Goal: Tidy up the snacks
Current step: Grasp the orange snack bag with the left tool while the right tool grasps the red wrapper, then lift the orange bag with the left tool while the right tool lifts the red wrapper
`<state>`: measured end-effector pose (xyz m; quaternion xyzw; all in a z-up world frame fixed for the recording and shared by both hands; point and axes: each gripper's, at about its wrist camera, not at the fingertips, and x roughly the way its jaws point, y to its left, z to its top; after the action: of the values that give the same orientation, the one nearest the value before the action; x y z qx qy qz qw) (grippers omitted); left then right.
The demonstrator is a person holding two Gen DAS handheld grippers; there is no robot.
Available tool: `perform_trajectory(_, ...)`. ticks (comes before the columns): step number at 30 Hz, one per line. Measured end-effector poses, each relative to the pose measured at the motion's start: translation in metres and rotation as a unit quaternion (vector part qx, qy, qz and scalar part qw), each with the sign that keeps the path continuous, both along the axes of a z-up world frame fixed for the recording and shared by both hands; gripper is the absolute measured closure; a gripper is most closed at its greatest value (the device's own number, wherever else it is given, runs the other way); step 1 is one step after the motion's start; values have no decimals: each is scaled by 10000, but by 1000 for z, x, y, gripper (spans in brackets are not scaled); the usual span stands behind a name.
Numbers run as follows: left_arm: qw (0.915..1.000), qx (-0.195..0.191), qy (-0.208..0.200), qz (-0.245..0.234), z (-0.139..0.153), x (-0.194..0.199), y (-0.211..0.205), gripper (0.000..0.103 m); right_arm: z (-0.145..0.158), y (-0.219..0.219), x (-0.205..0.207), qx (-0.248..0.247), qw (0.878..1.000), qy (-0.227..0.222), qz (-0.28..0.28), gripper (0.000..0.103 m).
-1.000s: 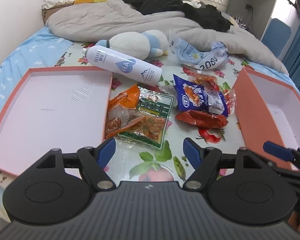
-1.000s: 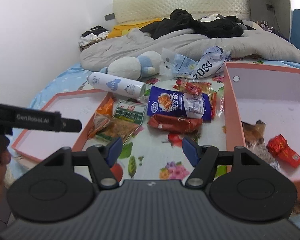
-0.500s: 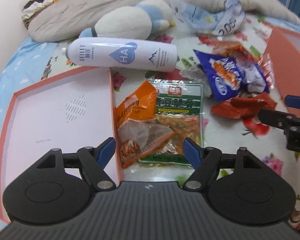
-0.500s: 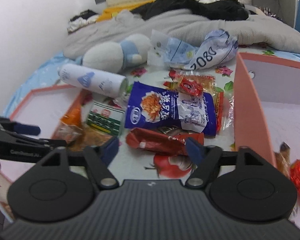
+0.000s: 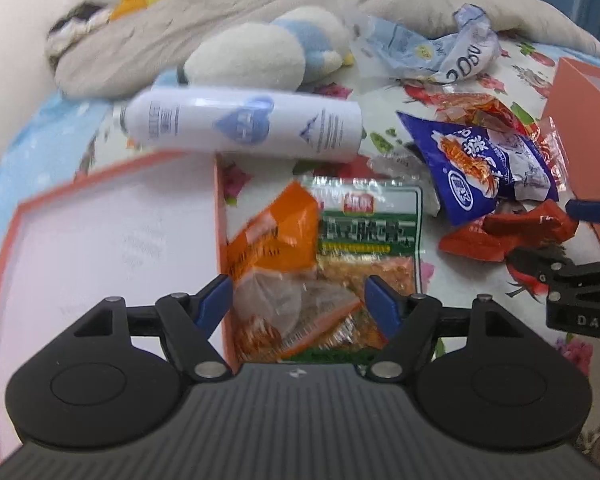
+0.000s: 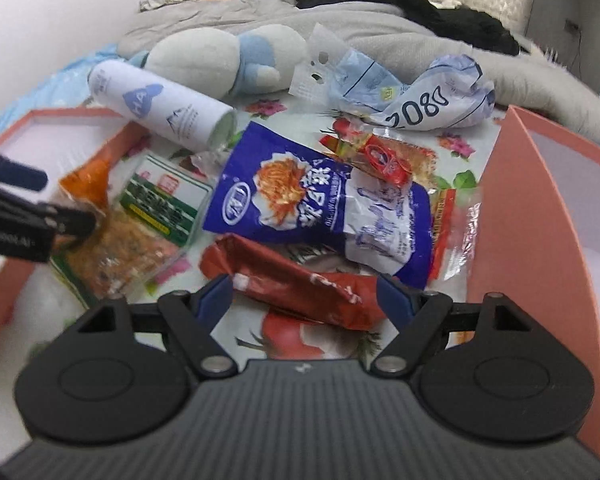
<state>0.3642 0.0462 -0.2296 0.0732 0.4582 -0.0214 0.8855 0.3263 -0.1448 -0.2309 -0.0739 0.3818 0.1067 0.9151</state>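
Note:
My left gripper (image 5: 298,300) hangs open just above an orange snack packet (image 5: 272,236) that overlaps a green one (image 5: 368,240); its blue pads touch neither. My right gripper (image 6: 304,298) hovers over a crumpled red packet (image 6: 292,280). Its jaws are closing with the packet between them, and the pads stand clear of it. Behind the red packet lies a blue packet (image 6: 312,200), with a small red-labelled snack (image 6: 384,156) beyond it. The left gripper's fingers (image 6: 20,176) show at the left edge of the right wrist view, near the green packet (image 6: 160,200).
A shallow pink tray with an orange rim (image 5: 100,248) lies left of the snacks. A deeper orange box (image 6: 520,220) stands at the right. A white bottle (image 5: 244,128), a plush toy (image 5: 260,56), a crumpled plastic bag (image 6: 420,96) and a grey blanket lie behind them on the bed.
Both grippers have come forward and down towards the snacks. The left one now sits over the orange and green packets, the right one over the red packet.

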Motion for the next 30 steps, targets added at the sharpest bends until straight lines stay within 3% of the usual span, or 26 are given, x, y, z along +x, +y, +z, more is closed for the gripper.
perform_trajectory(2, 10000, -54, -25, 66, -1, -3, 0, 26, 0, -1, 2, -14, 10000, 42, -58, 34)
perform_trajectory(12, 9997, 251, 76, 34, -16, 2, -6, 33, -9, 8, 14, -324, 9991, -44, 283, 40)
perform_trajectory(15, 9996, 291, 72, 3, -18, 2, -7, 35, -8, 13, 14, -533, 9974, -29, 486, 46)
perform_trajectory(17, 9997, 252, 48, 20, -17, 2, -6, 40, -7, 16, 12, -614, 9959, -26, 666, 52)
perform_trajectory(19, 9998, 190, 22, 93, -15, 1, -5, 43, -6, 18, 11, -583, 9956, 80, 731, 76)
perform_trajectory(30, 9984, -414, -109, 367, 8, -35, -1, 45, 9, 10, -21, -12, 9984, 209, 526, 87)
